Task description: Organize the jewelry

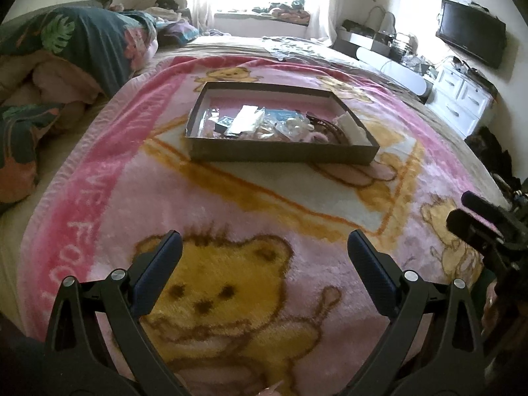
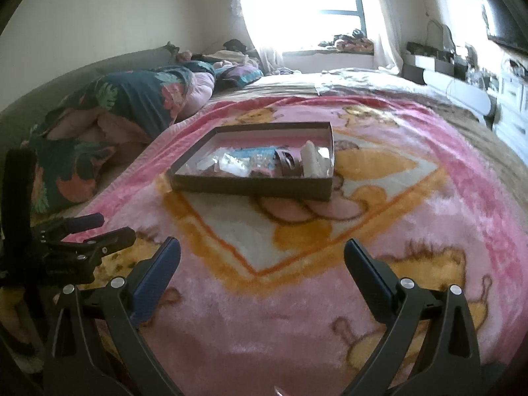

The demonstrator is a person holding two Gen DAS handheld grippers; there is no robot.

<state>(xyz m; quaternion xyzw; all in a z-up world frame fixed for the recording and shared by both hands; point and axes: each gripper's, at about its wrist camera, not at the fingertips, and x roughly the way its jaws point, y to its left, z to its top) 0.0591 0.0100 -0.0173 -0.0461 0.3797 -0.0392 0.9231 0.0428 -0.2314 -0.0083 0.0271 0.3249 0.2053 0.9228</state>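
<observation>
While both hover | L gripper point(image 1: 264, 247) & R gripper point(image 2: 262, 254) agape | box point(image 1: 280, 153) maybe jewelry

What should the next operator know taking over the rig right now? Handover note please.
Left gripper: open, empty, held over the pink bear blanket.
Right gripper: open, empty, same height, beside the left one.
Shallow box sits on the blanket ahead of both, apart from the fingers. Inside: a jumble of small plastic bags, a dark bracelet-like loop and white paper at the right end.
Done: nothing visibly sorted.
Left: reach in, pick items, organize them all.
</observation>
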